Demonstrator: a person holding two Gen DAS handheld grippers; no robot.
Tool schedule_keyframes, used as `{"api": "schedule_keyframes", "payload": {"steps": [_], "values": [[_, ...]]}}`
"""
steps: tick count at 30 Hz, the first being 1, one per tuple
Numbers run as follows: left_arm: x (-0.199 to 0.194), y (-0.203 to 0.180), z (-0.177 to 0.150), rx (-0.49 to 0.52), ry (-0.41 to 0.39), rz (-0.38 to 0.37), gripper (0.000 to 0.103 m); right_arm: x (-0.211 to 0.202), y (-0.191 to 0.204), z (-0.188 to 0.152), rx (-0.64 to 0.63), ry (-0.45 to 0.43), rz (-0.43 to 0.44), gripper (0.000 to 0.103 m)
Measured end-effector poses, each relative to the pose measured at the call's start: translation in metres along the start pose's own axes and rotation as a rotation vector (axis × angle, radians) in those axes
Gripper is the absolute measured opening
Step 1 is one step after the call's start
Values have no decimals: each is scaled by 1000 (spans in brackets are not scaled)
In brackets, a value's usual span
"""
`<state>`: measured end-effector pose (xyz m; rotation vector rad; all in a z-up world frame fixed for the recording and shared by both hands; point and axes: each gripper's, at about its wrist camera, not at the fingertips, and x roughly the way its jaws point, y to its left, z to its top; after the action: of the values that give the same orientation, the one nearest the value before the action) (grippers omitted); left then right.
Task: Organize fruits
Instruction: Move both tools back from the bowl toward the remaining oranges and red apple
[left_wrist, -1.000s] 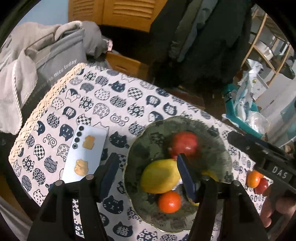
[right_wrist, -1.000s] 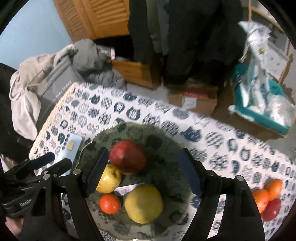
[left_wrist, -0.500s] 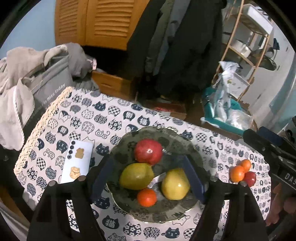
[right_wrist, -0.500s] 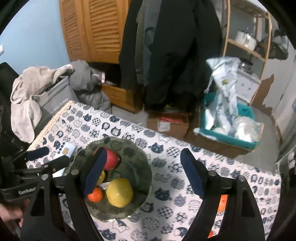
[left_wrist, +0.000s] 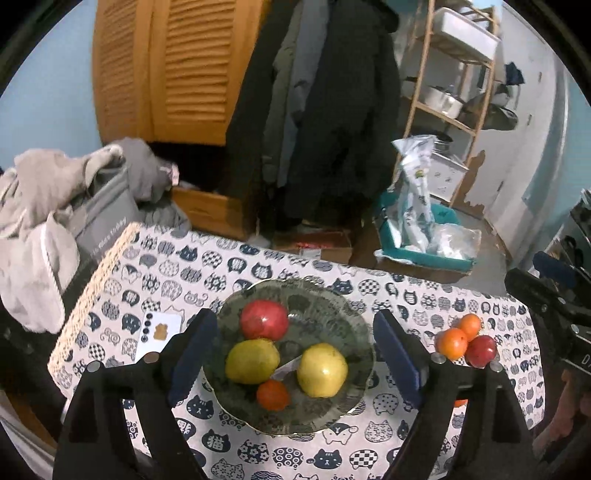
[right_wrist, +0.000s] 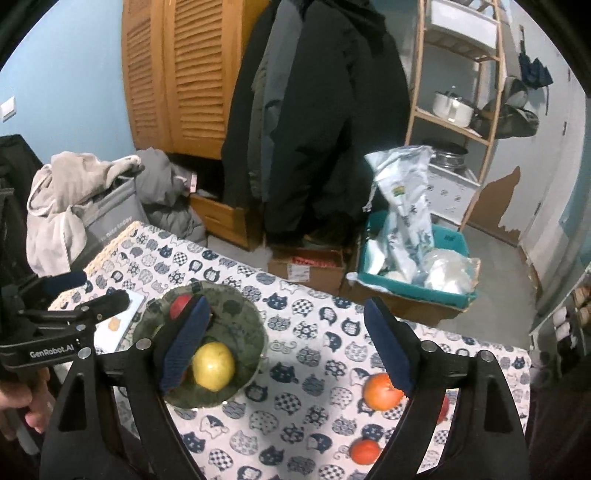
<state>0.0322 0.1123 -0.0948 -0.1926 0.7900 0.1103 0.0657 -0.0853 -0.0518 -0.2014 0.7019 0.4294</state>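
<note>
Here, your left gripper (left_wrist: 291, 354) hangs above the green plate (left_wrist: 332, 306) with its jaws released, spread to either side of the plate and holding nothing. From its camera you can see everything on the plate: a red apple (left_wrist: 264, 319) toward the far rim, two yellow pears (left_wrist: 252, 360) side by side in the middle, and a small orange (left_wrist: 272, 395) at the near rim. A phone (left_wrist: 157, 334) lies on the surface just left of the plate, and three small fruits (left_wrist: 465, 341) huddle together near the surface's right edge. Your right gripper (right_wrist: 286, 345) is also released and empty, over the patterned surface (right_wrist: 306, 332) between the plate and the right edge. Its camera hides most of the plate behind one blue pad, showing only one pear (right_wrist: 213, 365) and part of the apple (right_wrist: 178, 305), but shows two oranges (right_wrist: 382, 391) lying apart.
</note>
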Motion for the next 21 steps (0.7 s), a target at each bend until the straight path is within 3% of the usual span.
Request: {"api": "schedule_keyframes", "payload": {"steps": [8,13,21], "values": [[-21,-35,-1,78,-35,-30,92,-41,-29,-17,2,-40,-40,88],[-27,-56,-2,107,-51,-47,101,-57,-51,-29,17,-49,-75,88],[-25,-91,-2,153,-36,-85,101,-72,-93,-48,86,-49,-143,88]]}}
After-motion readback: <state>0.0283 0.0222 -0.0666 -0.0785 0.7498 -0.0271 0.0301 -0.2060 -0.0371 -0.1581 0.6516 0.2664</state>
